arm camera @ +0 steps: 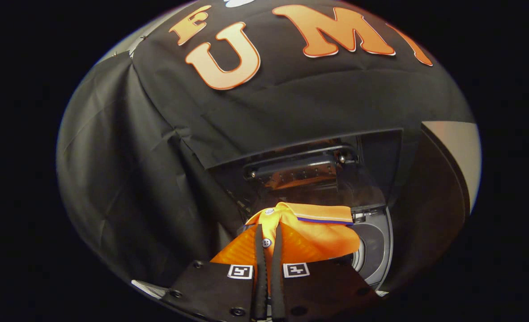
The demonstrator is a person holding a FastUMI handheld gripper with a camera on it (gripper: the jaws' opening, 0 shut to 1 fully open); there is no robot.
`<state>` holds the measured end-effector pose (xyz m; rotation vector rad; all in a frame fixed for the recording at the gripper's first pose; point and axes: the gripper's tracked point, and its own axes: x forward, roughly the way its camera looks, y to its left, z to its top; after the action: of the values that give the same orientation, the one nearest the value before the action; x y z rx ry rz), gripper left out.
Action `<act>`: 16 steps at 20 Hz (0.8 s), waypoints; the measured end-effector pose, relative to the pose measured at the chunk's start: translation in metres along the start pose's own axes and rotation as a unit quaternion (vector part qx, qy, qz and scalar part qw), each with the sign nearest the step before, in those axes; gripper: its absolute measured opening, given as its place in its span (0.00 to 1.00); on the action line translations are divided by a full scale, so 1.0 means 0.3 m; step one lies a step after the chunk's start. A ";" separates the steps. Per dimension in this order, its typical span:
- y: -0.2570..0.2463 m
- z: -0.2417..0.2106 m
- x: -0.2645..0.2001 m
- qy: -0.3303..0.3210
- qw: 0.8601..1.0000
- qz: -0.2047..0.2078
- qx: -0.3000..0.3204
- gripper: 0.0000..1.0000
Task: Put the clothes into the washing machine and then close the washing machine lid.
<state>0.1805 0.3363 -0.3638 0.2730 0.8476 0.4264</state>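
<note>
An orange polo shirt (318,235) with white buttons and a purple-trimmed collar hangs from my gripper (269,235). Both black fingers (259,255) press on the button placket, nearly together. The shirt drapes over the open top of the washing machine (376,250), whose grey rim and dark drum opening show just beyond and to the right of the fingers. The machine's lid (309,165) stands raised behind the shirt, dark and glossy, with the orange cloth reflected in it.
Black booth cloth (125,179) hangs close on the left and behind the machine. A pale wall strip (459,152) shows to the far right, past a dark curved panel beside the washer.
</note>
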 end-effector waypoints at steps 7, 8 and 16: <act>-0.096 -0.160 0.181 0.048 0.998 -0.026 0.025 0.11; -0.106 -0.177 0.204 0.053 0.998 -0.028 0.030 0.11; -0.208 -0.323 0.320 0.079 0.994 -0.062 0.033 0.11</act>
<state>0.1778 0.3322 -0.5137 0.2483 1.0296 0.3065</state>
